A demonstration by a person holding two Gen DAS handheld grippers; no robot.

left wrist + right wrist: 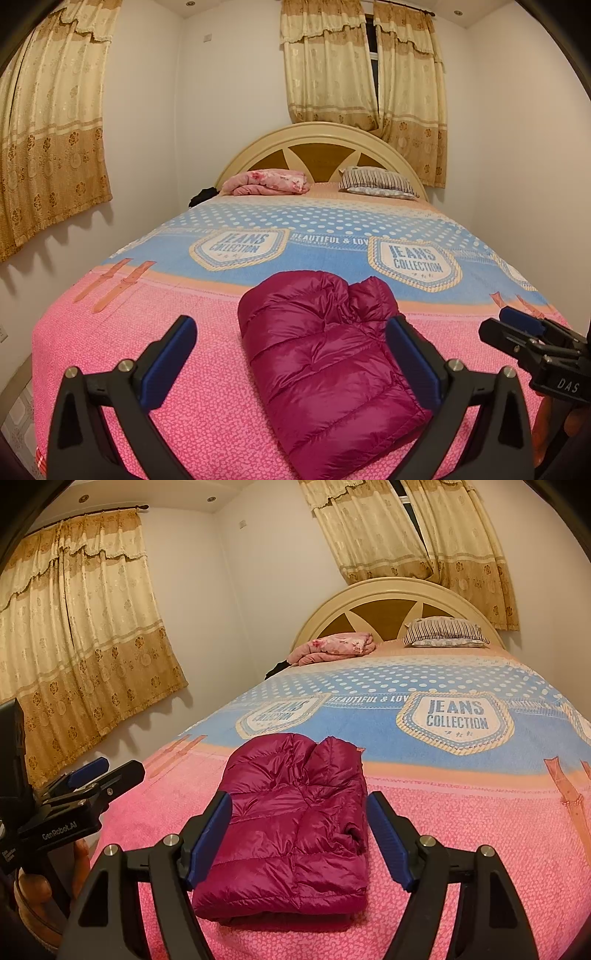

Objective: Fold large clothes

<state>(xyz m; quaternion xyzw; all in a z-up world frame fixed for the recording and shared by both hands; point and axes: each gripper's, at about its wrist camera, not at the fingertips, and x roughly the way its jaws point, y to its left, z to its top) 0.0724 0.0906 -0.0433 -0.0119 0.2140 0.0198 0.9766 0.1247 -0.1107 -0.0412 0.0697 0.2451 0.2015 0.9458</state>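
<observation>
A magenta puffer jacket [325, 354] lies folded into a compact rectangle on the pink near end of the bed; it also shows in the right wrist view [291, 823]. My left gripper [291, 332] is open and empty, held above and just short of the jacket. My right gripper [299, 808] is open and empty, hovering over the jacket's near half. The right gripper appears at the right edge of the left wrist view [524, 328]. The left gripper appears at the left edge of the right wrist view [107, 771].
The bed cover [184, 369] is pink near me and blue with "JEANS COLLECTION" patches farther off. A folded pink blanket [267, 182] and a striped pillow [376, 181] lie by the headboard [317, 136]. Curtains [48, 129] hang left and behind.
</observation>
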